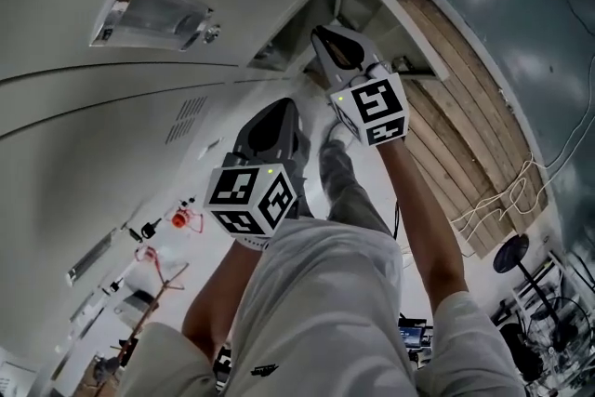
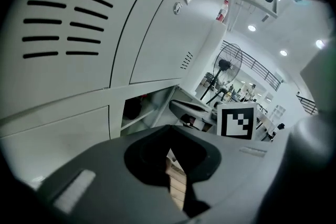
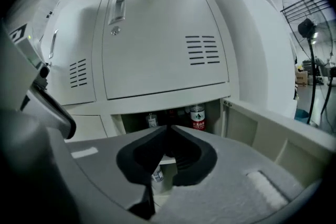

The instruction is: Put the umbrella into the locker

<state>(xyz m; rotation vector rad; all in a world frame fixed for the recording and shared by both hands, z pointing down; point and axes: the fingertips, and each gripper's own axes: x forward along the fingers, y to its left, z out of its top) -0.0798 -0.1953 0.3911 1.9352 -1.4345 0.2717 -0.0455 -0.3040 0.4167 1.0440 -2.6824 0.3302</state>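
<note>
The white lockers (image 1: pixel 112 135) fill the left of the head view, and one low compartment (image 1: pixel 299 37) stands open with its door (image 3: pixel 273 136) swung out to the right. No umbrella is recognisable; inside the compartment (image 3: pixel 157 120) only bottles and dark shapes show. My right gripper (image 1: pixel 323 34) hangs just in front of that opening, its jaws shut tip to tip with nothing between them (image 3: pixel 169 128). The left gripper (image 1: pixel 282 107) is lower and to the left, facing the locker fronts. Its jaws also meet at the tips and are empty (image 2: pixel 170 127).
A bottle with a red label (image 3: pixel 197 117) stands in the open compartment. The locker door above it (image 3: pixel 157 39) is closed and has a handle and vents. Wooden planks (image 1: pixel 465 107) and loose cables (image 1: pixel 502 195) lie on the floor at right. A standing fan (image 3: pixel 310 29) is beyond. The person's grey-trousered leg (image 1: pixel 349 186) is between the grippers.
</note>
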